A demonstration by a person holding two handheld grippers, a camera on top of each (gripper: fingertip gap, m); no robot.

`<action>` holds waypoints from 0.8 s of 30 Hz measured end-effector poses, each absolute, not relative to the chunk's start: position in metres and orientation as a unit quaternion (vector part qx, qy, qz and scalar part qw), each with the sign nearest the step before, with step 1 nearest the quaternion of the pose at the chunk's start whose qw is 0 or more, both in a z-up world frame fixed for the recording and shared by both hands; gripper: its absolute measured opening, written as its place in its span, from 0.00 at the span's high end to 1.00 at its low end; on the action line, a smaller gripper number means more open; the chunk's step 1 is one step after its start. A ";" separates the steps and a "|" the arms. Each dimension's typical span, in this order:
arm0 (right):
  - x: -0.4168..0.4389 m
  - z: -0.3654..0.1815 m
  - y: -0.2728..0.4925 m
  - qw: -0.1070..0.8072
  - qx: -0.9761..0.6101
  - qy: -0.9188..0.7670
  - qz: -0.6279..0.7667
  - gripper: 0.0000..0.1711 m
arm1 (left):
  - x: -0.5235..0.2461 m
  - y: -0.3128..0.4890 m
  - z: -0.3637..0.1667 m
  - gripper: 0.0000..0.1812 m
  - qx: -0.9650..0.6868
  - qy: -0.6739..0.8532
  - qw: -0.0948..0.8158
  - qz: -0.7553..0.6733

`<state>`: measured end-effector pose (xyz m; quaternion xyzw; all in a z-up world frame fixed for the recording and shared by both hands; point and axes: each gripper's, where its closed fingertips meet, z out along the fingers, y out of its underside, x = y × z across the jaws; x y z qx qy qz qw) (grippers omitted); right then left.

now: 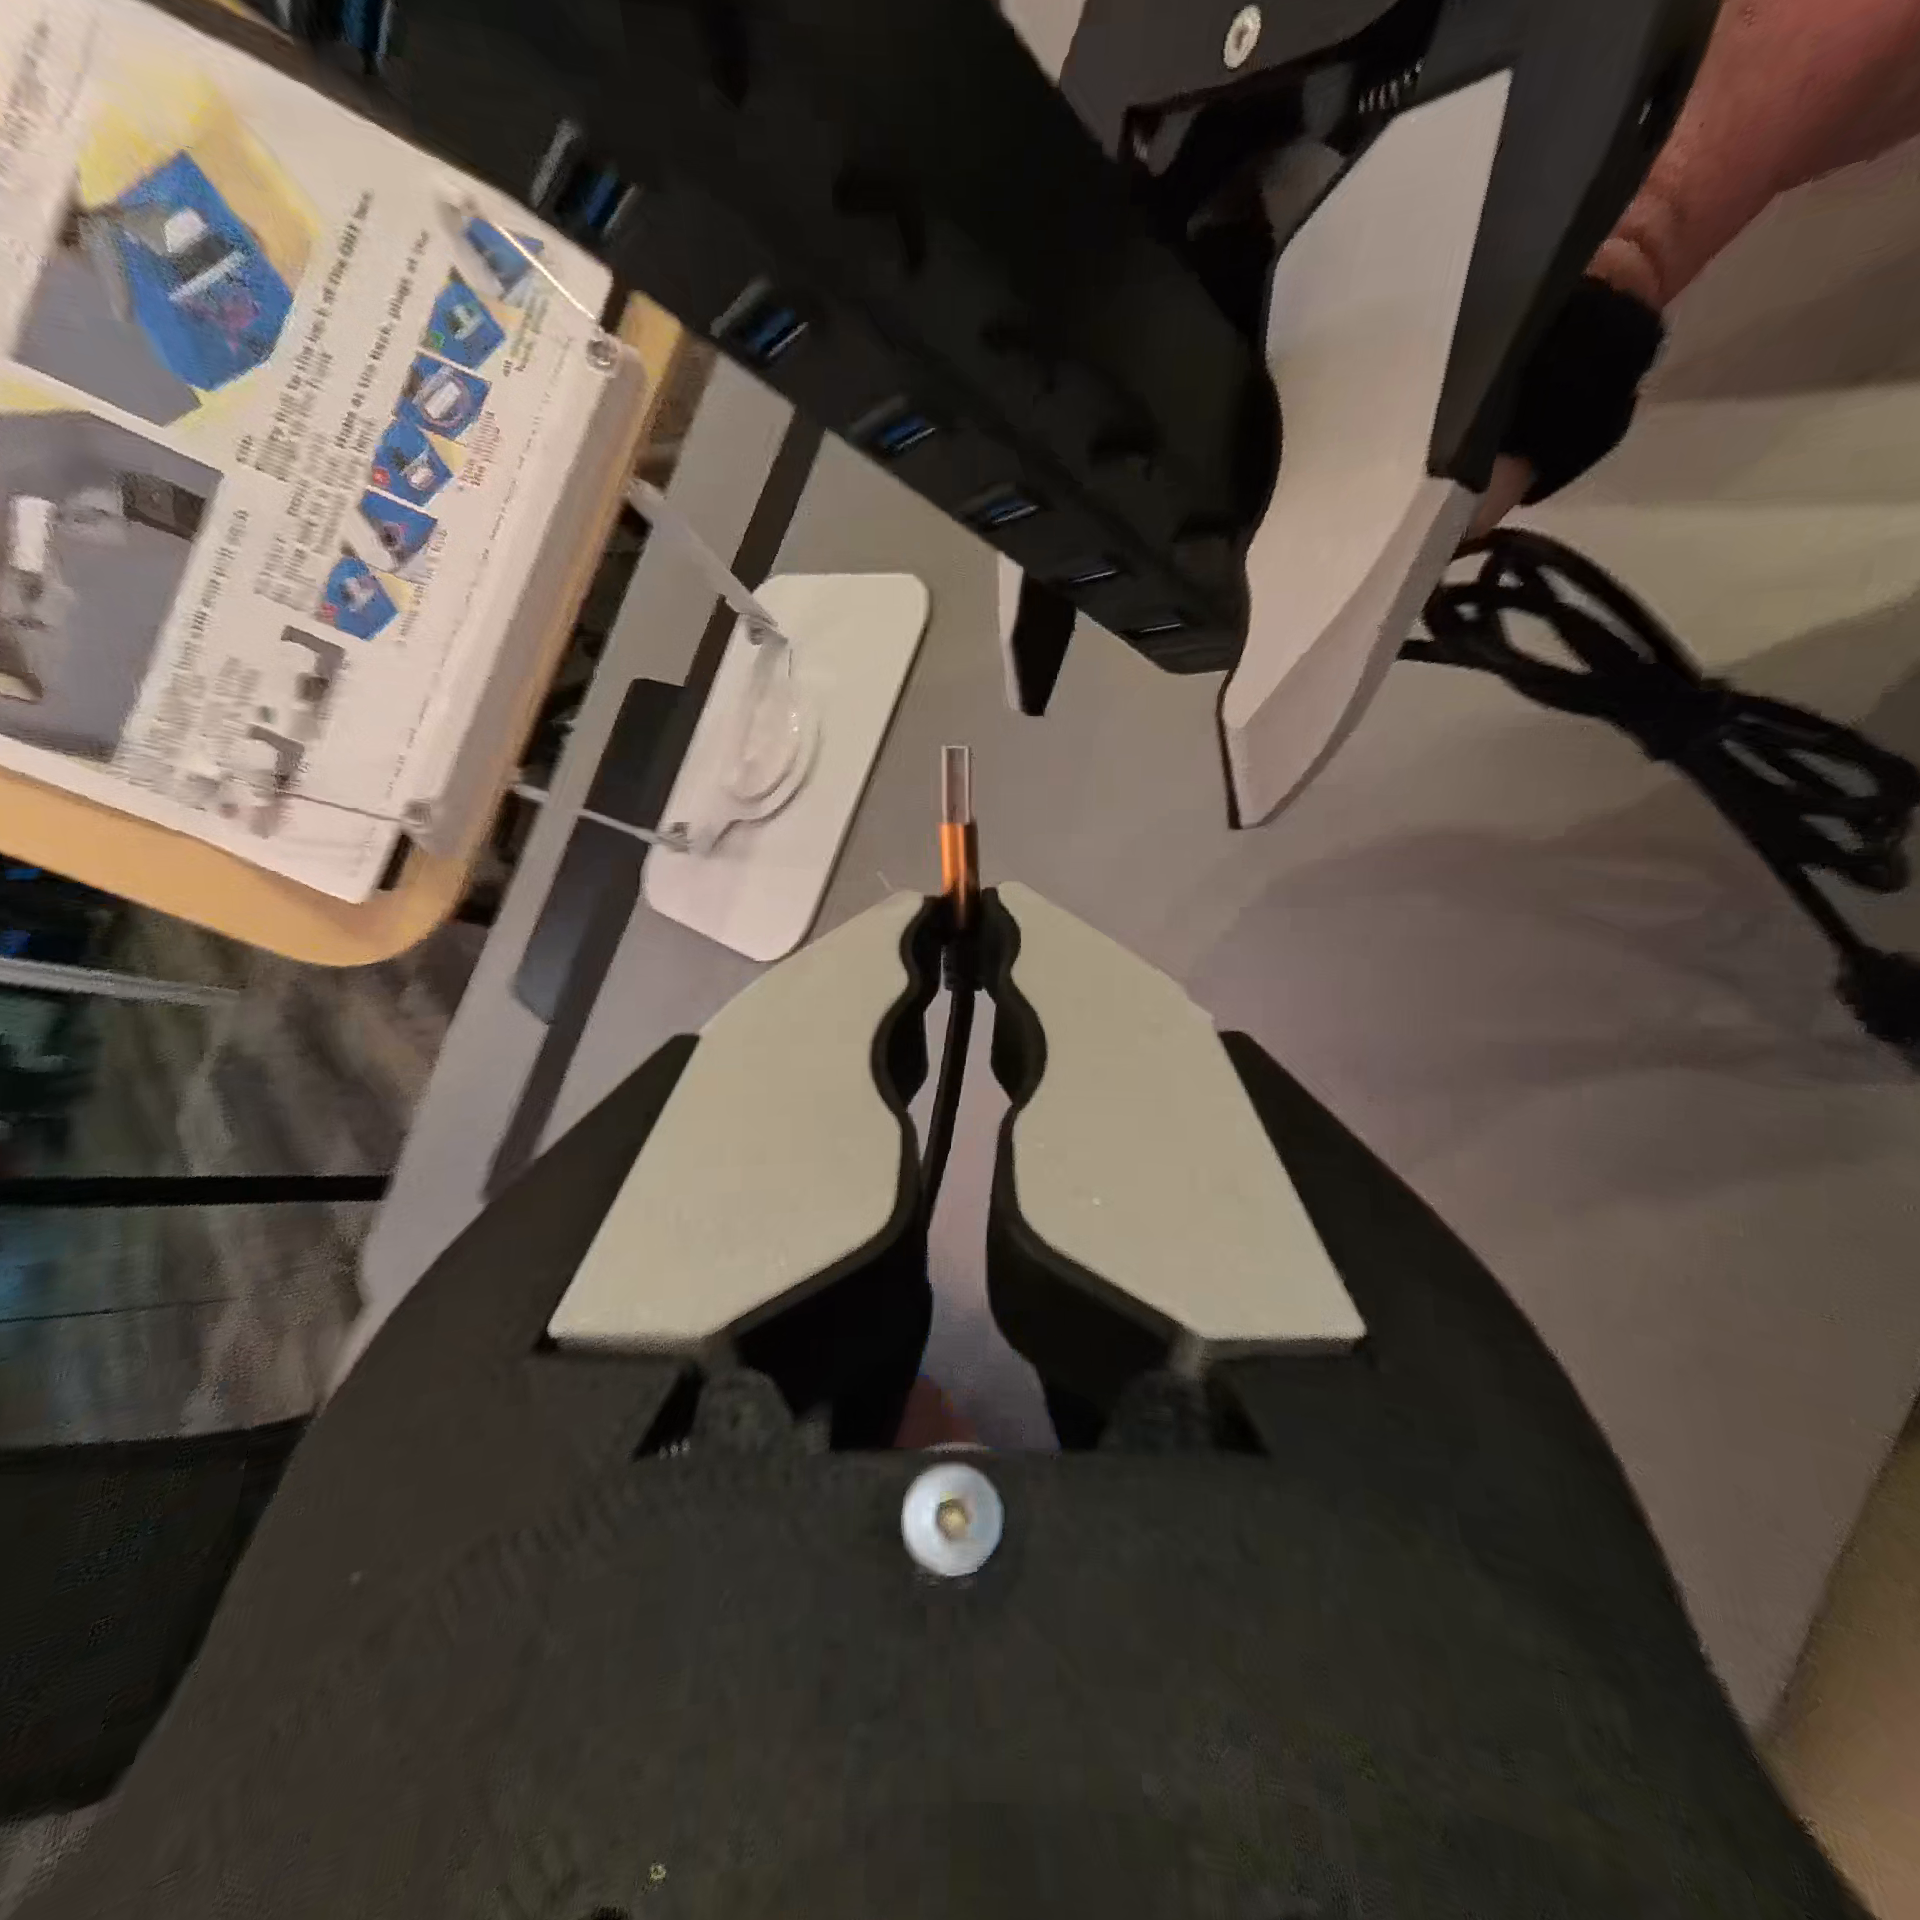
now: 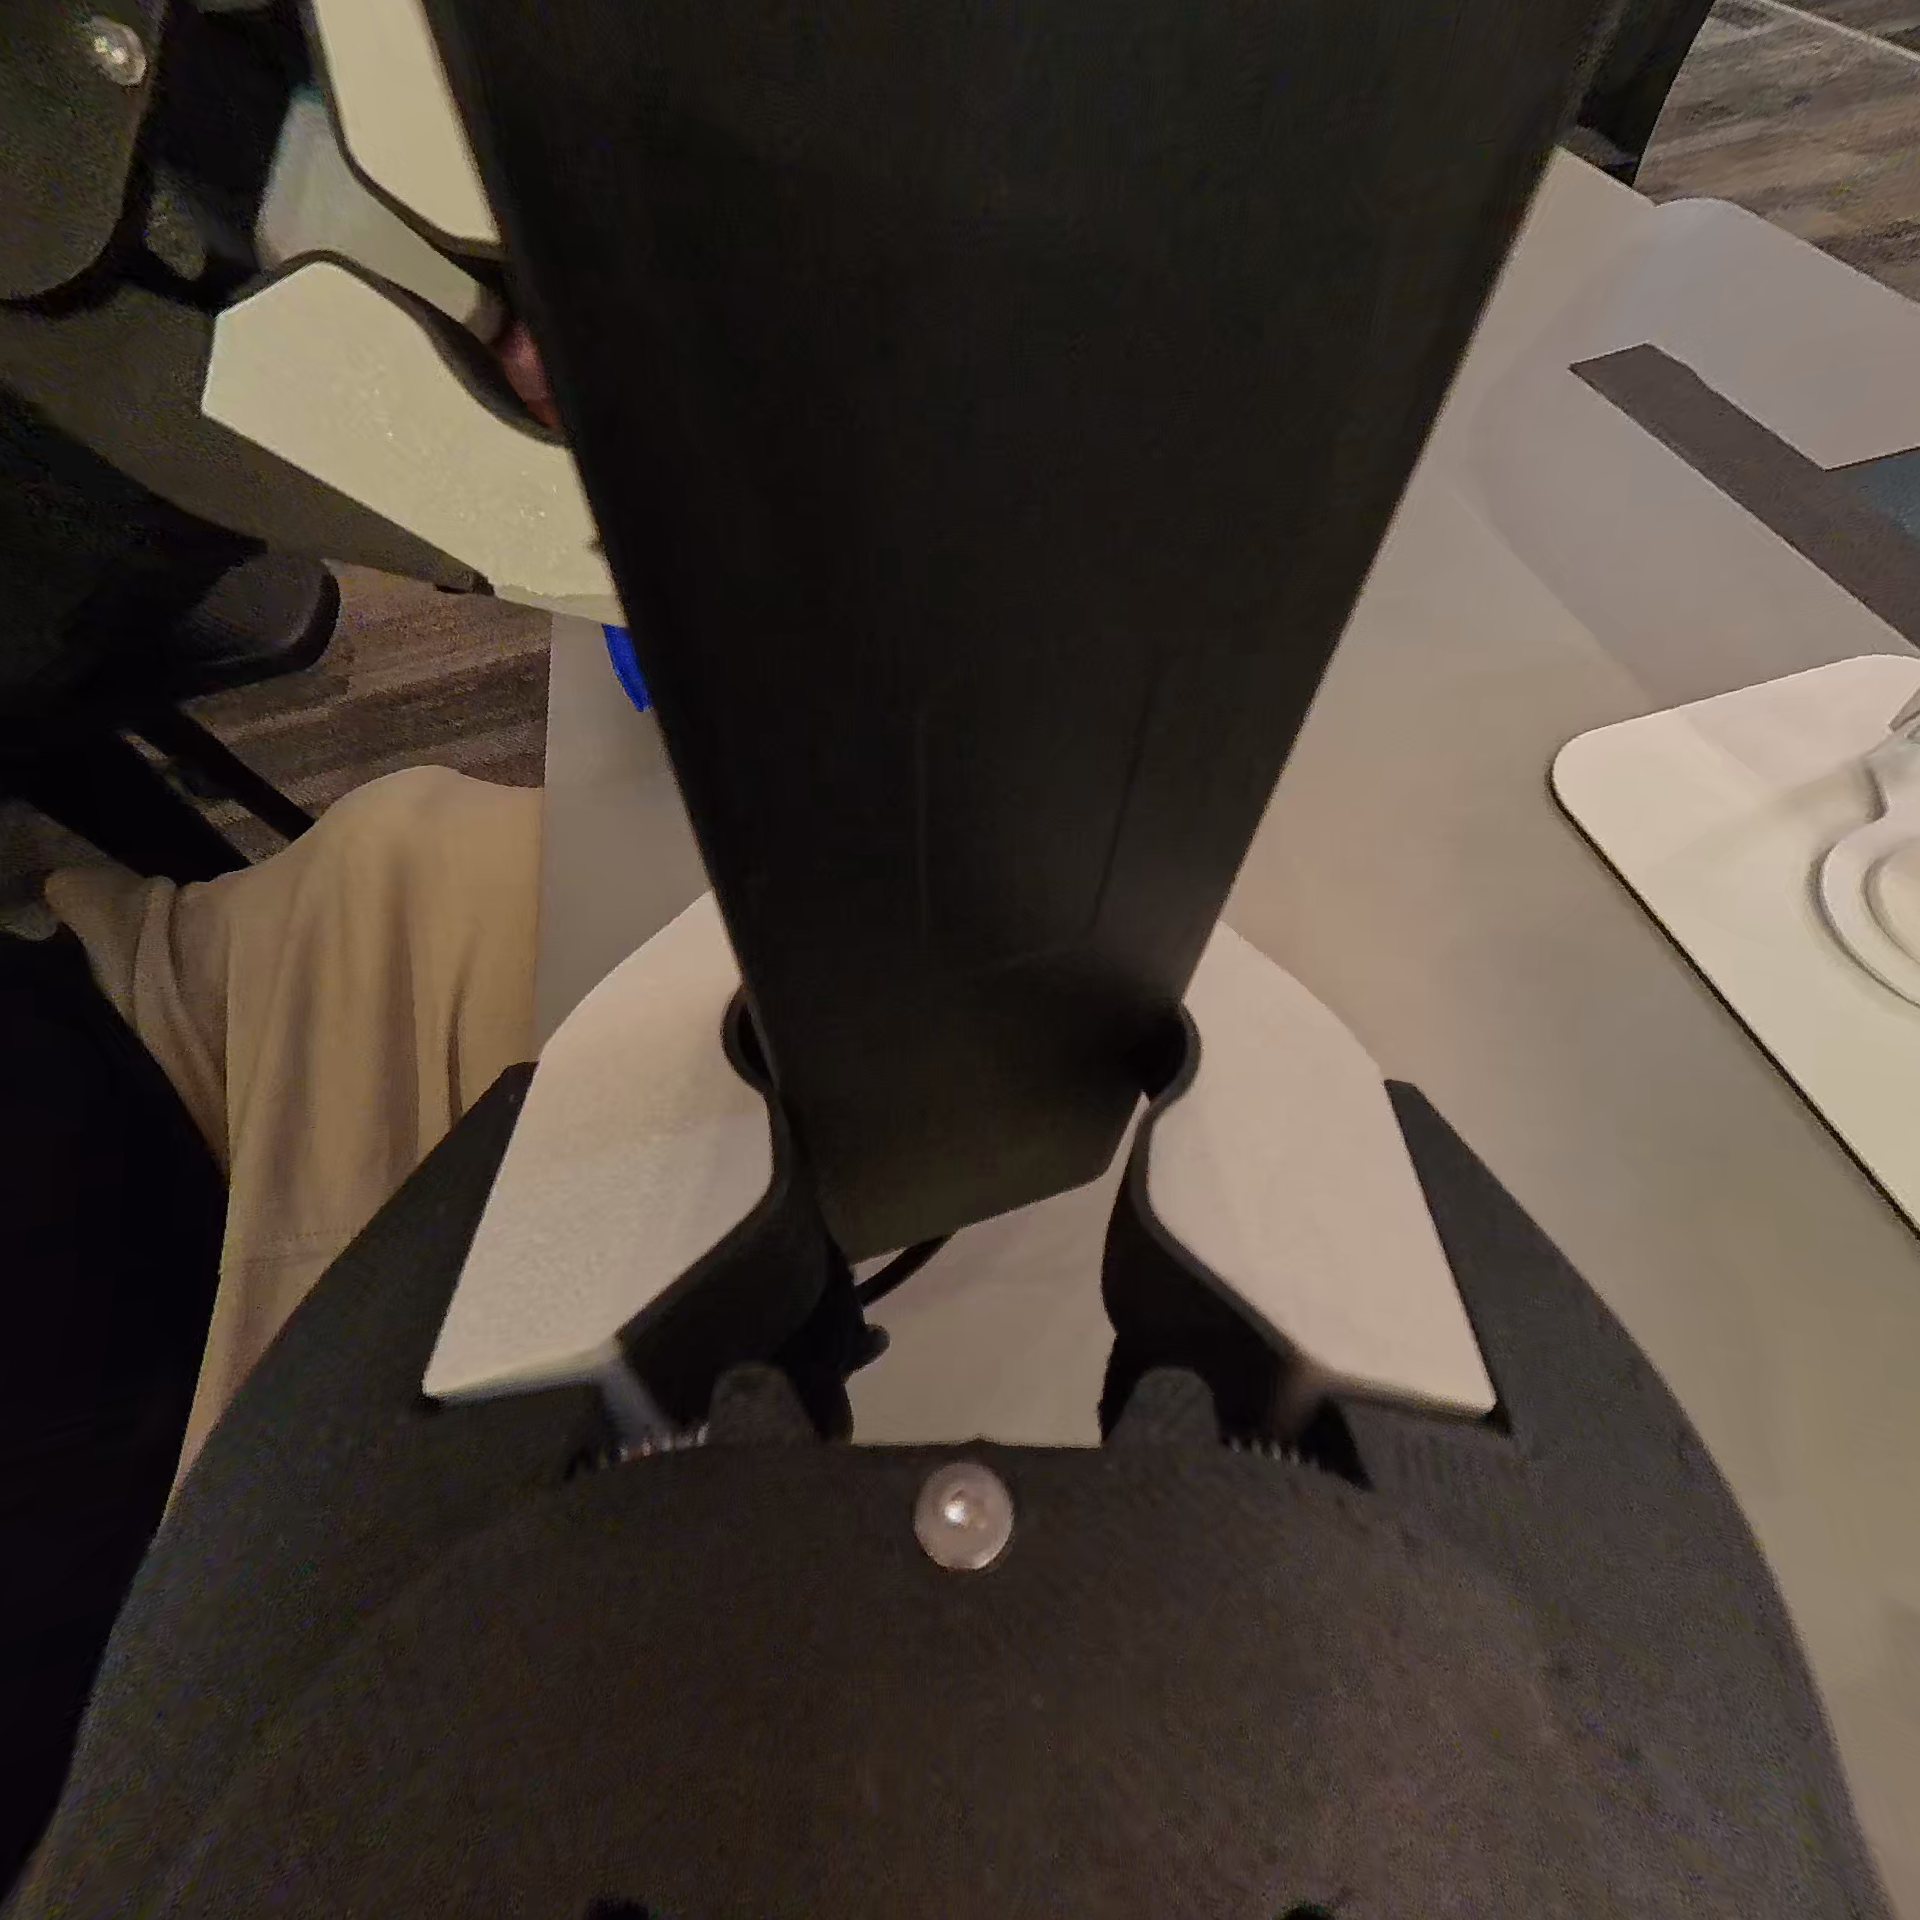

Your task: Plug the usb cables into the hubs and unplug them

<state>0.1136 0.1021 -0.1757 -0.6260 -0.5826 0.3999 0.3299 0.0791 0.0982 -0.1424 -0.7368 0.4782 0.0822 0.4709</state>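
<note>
In the left wrist view my left gripper (image 1: pixel 956 914) is shut on a USB cable's plug (image 1: pixel 957 831), which has an orange collar and a silver tip sticking out past the fingertips. Its black cord runs back between the fingers. The long black USB hub (image 1: pixel 935 312), with several blue ports along its side, hangs above and ahead of the plug, apart from it. The right gripper (image 1: pixel 1340 416) holds the hub's end there. In the right wrist view my right gripper (image 2: pixel 961 1049) is shut on the hub (image 2: pixel 987 520), which fills the view. The left gripper's fingers (image 2: pixel 416 436) show at upper left.
A grey table (image 1: pixel 1351 1039) lies below. A white flat base (image 1: pixel 810 748) carries a clear stand with a printed instruction sheet (image 1: pixel 260 468) at left. A tangled black cord (image 1: pixel 1683 727) lies at right. The white base (image 2: pixel 1745 883) and a person's tan-trousered leg (image 2: pixel 343 987) show in the right wrist view. Tip to tip, the grippers are about 5 cm apart.
</note>
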 end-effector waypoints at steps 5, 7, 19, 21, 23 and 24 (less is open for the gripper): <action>0.118 -0.177 0.104 0.333 -0.620 -0.588 0.399 0.60 | 0.085 0.089 -0.148 0.96 -0.757 0.471 0.448 -0.060; 0.120 -0.176 0.106 0.335 -0.620 -0.588 0.397 0.60 | 0.082 0.089 -0.149 0.96 -0.765 0.461 0.435 -0.117; 0.131 -0.179 0.108 0.335 -0.602 -0.603 0.401 0.60 | 0.113 0.092 -0.174 0.96 -0.772 0.465 0.279 -0.331; 0.133 -0.178 0.109 0.337 -0.600 -0.601 0.406 0.60 | 0.118 0.091 -0.192 0.96 -0.779 0.489 0.236 -0.314; 0.136 -0.179 0.111 0.337 -0.602 -0.600 0.404 0.60 | 0.118 0.092 -0.212 0.96 -0.790 0.507 0.193 -0.287; 0.138 -0.179 0.112 0.338 -0.603 -0.599 0.404 0.60 | 0.117 0.091 -0.221 0.96 -0.795 0.512 0.171 -0.277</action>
